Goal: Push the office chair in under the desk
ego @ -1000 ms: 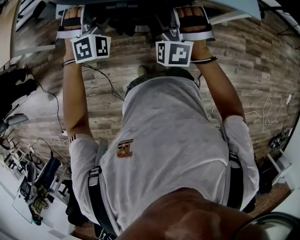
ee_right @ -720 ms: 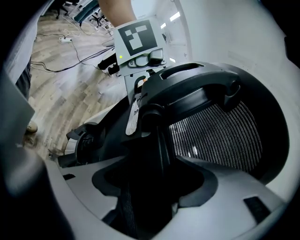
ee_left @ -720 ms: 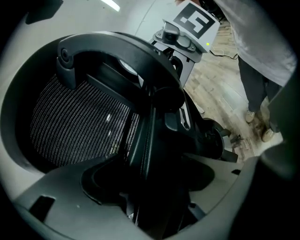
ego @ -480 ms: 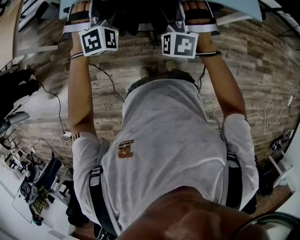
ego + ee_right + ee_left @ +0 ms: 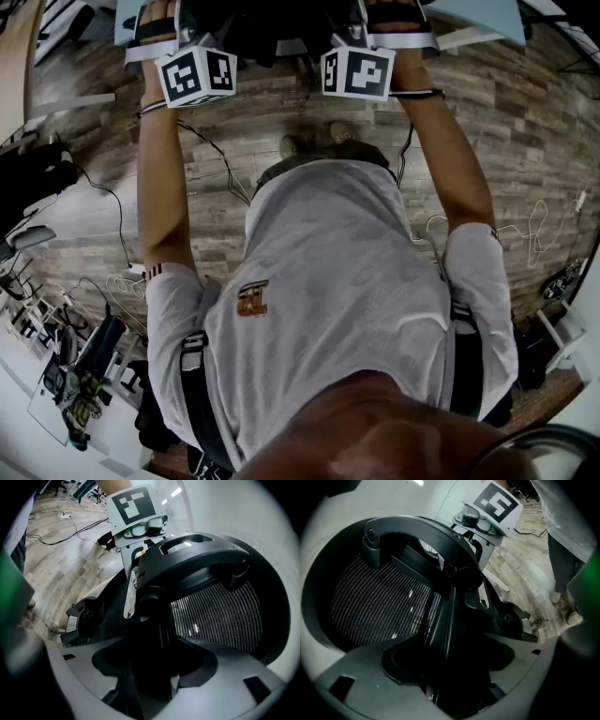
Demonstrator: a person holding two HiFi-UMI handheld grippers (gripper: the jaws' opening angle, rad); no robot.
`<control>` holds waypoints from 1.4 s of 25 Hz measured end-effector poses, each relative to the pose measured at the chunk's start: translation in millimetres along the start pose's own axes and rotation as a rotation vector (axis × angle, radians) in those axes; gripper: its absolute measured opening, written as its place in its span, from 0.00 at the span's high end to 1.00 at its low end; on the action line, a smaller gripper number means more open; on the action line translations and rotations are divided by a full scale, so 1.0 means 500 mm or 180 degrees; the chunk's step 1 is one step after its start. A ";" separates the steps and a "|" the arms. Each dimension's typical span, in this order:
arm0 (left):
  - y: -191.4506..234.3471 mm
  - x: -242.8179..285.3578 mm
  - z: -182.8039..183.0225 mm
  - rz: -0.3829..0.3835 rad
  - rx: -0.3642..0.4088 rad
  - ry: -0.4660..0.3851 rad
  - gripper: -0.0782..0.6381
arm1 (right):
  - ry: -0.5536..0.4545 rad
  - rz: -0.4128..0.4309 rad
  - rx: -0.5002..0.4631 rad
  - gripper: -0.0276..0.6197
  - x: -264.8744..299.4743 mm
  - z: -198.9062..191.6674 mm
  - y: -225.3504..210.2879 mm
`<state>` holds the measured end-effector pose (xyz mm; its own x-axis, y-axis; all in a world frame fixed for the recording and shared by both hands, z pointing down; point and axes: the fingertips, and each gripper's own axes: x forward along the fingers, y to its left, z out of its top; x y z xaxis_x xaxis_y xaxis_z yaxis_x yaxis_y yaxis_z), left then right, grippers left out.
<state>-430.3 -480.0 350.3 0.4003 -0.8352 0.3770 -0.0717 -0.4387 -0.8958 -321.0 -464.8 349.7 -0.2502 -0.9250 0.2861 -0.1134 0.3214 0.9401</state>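
The black office chair shows at the top edge of the head view, partly beneath the light blue desk. My arms reach forward to it, with the left marker cube and the right marker cube side by side. In the left gripper view my left gripper is shut on the chair's black back frame, next to the mesh backrest. My right gripper is shut on the same frame, with the mesh to its right. Each gripper view shows the other gripper behind the frame.
Wood-plank floor lies all round. Black cables trail on the left and a white cable on the right. Dark equipment and clutter stand at the left. The person's shoes are near the chair.
Both grippers have moved forward, toward the desk, taking the chair's back with them. The arms are more stretched and the feet have stepped forward.
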 end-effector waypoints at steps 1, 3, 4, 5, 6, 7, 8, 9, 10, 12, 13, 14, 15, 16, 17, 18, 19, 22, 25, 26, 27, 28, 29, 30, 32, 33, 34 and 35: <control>0.001 0.004 -0.002 0.0004 -0.0001 0.0008 0.39 | -0.0009 0.0001 -0.0006 0.55 0.005 -0.001 0.000; 0.005 0.011 -0.009 0.0007 0.0006 0.0036 0.39 | -0.0053 -0.0014 -0.0004 0.55 0.011 0.002 -0.002; 0.008 0.014 -0.014 0.0005 0.0011 0.0052 0.39 | -0.0078 -0.0024 0.0002 0.55 0.015 0.006 -0.004; 0.011 0.017 -0.020 0.0002 0.0011 0.0059 0.39 | -0.0091 -0.0027 0.0007 0.55 0.020 0.010 -0.005; 0.014 0.019 -0.024 -0.0002 0.0008 0.0051 0.39 | -0.0090 -0.0026 0.0008 0.55 0.024 0.013 -0.007; 0.015 0.021 -0.026 -0.0003 0.0003 0.0031 0.39 | -0.0086 -0.0032 0.0005 0.55 0.028 0.014 -0.008; 0.015 0.023 -0.027 -0.0002 -0.0001 0.0009 0.39 | -0.0089 -0.0047 0.0004 0.55 0.031 0.013 -0.008; 0.015 0.025 -0.028 0.0000 -0.0002 -0.0008 0.39 | -0.0099 -0.0064 0.0004 0.55 0.033 0.013 -0.008; 0.015 0.025 -0.029 0.0003 -0.0002 -0.0018 0.39 | -0.0105 -0.0072 0.0003 0.55 0.034 0.014 -0.008; 0.014 0.023 -0.031 0.0014 -0.0002 -0.0027 0.39 | -0.0106 -0.0071 -0.0005 0.55 0.035 0.016 -0.006; 0.014 0.022 -0.032 0.0017 -0.0002 -0.0028 0.39 | -0.0105 -0.0071 -0.0010 0.55 0.035 0.018 -0.005; 0.013 0.020 -0.032 0.0019 -0.0002 -0.0027 0.39 | -0.0101 -0.0073 -0.0015 0.55 0.034 0.018 -0.006; 0.013 0.018 -0.031 0.0019 -0.0002 -0.0024 0.39 | -0.0095 -0.0073 -0.0021 0.55 0.032 0.019 -0.006; 0.013 0.015 -0.030 0.0021 -0.0003 -0.0021 0.39 | -0.0087 -0.0073 -0.0028 0.55 0.030 0.019 -0.006; 0.013 0.011 -0.028 0.0022 -0.0007 -0.0017 0.39 | -0.0080 -0.0074 -0.0037 0.55 0.027 0.020 -0.006; 0.011 0.007 -0.026 0.0021 -0.0013 -0.0013 0.39 | -0.0074 -0.0075 -0.0046 0.55 0.023 0.020 -0.005; 0.010 0.002 -0.023 0.0015 -0.0024 -0.0010 0.39 | -0.0068 -0.0075 -0.0055 0.55 0.019 0.020 -0.004; 0.005 -0.011 -0.021 -0.0021 -0.0071 -0.0004 0.39 | -0.0044 -0.0082 -0.0085 0.55 0.012 0.024 -0.001; 0.005 -0.028 -0.020 -0.0041 -0.0132 -0.0002 0.39 | -0.0001 -0.0062 -0.0103 0.55 0.004 0.029 -0.001; 0.004 -0.037 -0.015 -0.0046 -0.0160 -0.0018 0.39 | 0.0006 -0.0050 -0.0096 0.55 -0.002 0.030 -0.001; 0.001 -0.047 -0.008 -0.0055 -0.0179 -0.0040 0.39 | 0.0003 -0.0037 -0.0077 0.56 -0.011 0.031 -0.001; -0.003 -0.057 -0.001 -0.0069 -0.0191 -0.0058 0.39 | -0.0006 -0.0025 -0.0046 0.56 -0.022 0.032 -0.001; -0.008 -0.067 0.005 -0.0084 -0.0201 -0.0071 0.39 | -0.0015 -0.0012 -0.0009 0.56 -0.033 0.032 -0.001; -0.011 -0.076 0.009 -0.0095 -0.0221 -0.0081 0.39 | -0.0017 0.0001 0.0030 0.56 -0.044 0.032 -0.001; -0.014 -0.095 0.017 -0.0086 -0.0303 -0.0105 0.39 | -0.0023 0.0016 0.0130 0.56 -0.063 0.027 -0.002; -0.014 -0.105 0.021 -0.0066 -0.0360 -0.0124 0.39 | -0.0037 0.0010 0.0200 0.56 -0.073 0.024 -0.002; -0.013 -0.115 0.025 -0.0043 -0.0424 -0.0149 0.39 | -0.0061 -0.0003 0.0291 0.56 -0.083 0.021 -0.002; -0.013 -0.126 0.031 -0.0020 -0.0496 -0.0180 0.39 | -0.0093 -0.0009 0.0399 0.56 -0.094 0.019 -0.004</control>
<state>-440.9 -419.3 328.6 0.4518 -0.8141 0.3648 -0.2079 -0.4937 -0.8444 -318.1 -420.2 332.5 -0.2773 -0.9202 0.2761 -0.2330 0.3432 0.9099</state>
